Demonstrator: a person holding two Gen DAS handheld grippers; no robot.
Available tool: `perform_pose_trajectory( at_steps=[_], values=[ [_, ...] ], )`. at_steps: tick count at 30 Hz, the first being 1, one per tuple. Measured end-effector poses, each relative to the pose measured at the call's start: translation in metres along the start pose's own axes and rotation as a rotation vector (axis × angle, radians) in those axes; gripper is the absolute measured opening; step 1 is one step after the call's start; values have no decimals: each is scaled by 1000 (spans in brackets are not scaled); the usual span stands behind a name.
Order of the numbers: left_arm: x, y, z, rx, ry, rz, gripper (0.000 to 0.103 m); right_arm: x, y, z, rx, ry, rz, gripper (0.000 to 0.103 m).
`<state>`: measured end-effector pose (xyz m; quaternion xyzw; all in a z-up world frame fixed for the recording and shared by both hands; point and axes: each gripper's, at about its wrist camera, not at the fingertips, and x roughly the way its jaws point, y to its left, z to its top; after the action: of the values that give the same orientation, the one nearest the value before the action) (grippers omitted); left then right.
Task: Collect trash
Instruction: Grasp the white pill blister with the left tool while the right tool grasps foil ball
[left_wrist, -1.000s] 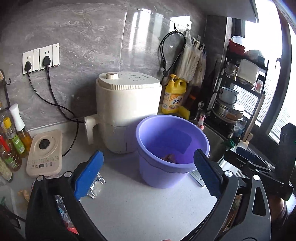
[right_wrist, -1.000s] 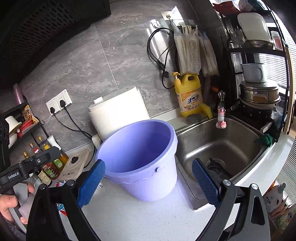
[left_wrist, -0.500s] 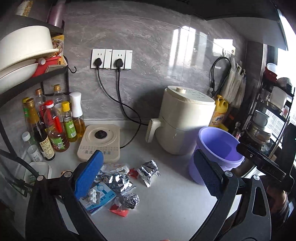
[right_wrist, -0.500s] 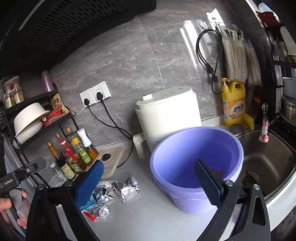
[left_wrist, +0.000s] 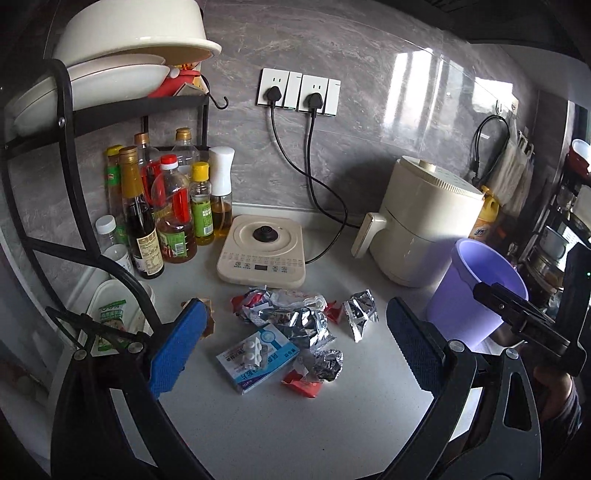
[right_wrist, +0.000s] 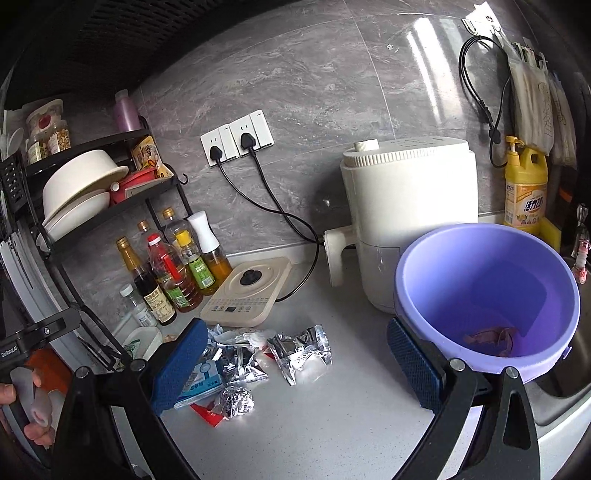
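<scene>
hovering spread left hand-held gripper (left_wrist: 295, 343) above wrappers (left_wrist: 295, 321), bucket (left_wrist: 476, 291) right.

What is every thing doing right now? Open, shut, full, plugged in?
Left gripper: open, empty.
Right gripper: open, empty.
Purple bucket: upright, one pinkish scrap inside.
Wrappers: piled on counter.
Blue box: lying flat.
Two plugs: plugged in.

We see a pale speckled countertop (left_wrist: 295, 424). A trash pile (left_wrist: 295, 325) of foil wrappers and a blue box (left_wrist: 256, 356) lies mid-counter. Along the back edge stand bottles (left_wrist: 166, 210), an induction cooker (left_wrist: 264, 254) and an air fryer (left_wrist: 424, 225); a purple bucket (right_wrist: 487, 295) stands toward the right end.
</scene>
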<state>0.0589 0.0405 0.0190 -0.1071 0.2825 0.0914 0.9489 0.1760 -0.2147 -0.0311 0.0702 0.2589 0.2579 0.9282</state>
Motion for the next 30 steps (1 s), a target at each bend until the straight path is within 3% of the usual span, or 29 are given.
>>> perform_pose_trajectory(
  at_steps=[8, 13, 18, 21, 30],
  values=[
    [21, 26, -24, -45, 95, -3, 96, 36, 15, -24, -13, 121, 26, 84],
    [51, 42, -47, -93, 203, -6, 73, 67, 20, -46, -7, 222, 26, 76],
    [76, 51, -68, -108, 271, -14, 65, 87, 26, -72, 3, 298, 40, 67],
    [89, 52, -70, -97, 290, -16, 59, 95, 28, -85, 21, 330, 50, 65],
    [142, 60, -65, -77, 302, -30, 52, 129, 38, -100, 111, 418, 125, 61]
  ],
)
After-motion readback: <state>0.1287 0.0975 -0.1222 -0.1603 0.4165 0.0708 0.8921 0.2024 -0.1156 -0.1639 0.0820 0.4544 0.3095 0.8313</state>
